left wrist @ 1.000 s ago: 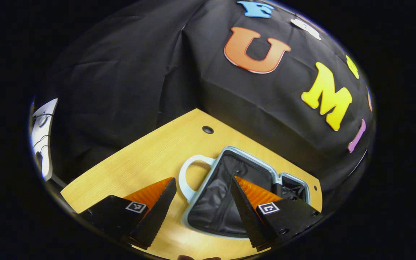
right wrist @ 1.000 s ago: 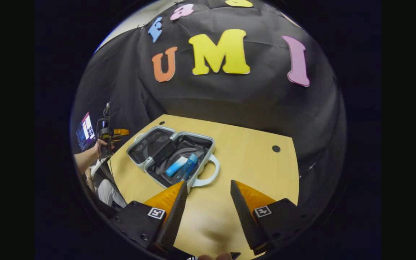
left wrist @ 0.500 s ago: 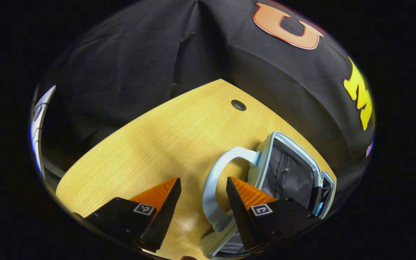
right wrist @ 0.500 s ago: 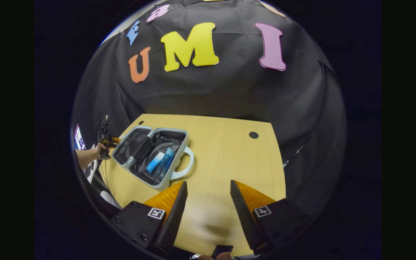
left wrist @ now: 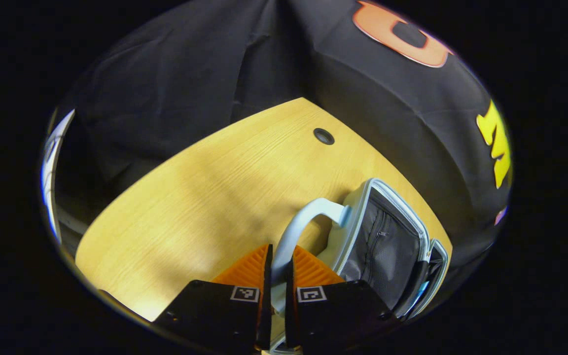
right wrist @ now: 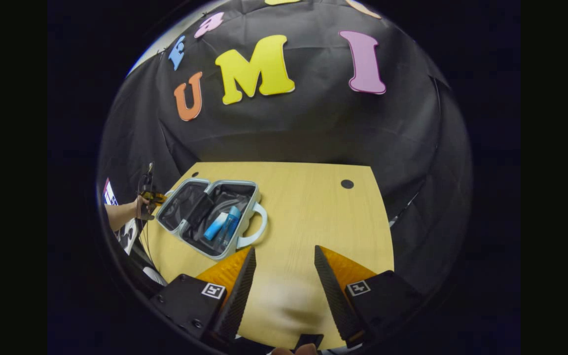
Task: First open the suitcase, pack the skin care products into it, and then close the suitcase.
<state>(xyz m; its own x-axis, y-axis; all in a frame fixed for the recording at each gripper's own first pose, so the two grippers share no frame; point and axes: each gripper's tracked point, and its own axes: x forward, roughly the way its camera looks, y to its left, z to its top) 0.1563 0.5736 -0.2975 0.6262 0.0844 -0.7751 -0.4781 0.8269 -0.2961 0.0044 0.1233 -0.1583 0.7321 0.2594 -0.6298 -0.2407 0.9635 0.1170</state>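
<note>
I had the left gripper (left wrist: pixel 275 276) clamped on the handle (left wrist: pixel 300 222) of the open suitcase (right wrist: pixel 208 217), products (right wrist: pixel 221 226) inside. Right gripper (right wrist: pixel 280 276) hung spread over the table (right wrist: pixel 313 217). Closing seemed next: swing that half over.

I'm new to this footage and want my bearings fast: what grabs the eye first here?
The open pale blue suitcase lies on the left of the yellow wooden table, with two blue skin care bottles in its dark lining. In the left gripper view, the left gripper has its orange fingers pinched on the suitcase's pale curved handle. The right gripper hangs open over bare tabletop.
</note>
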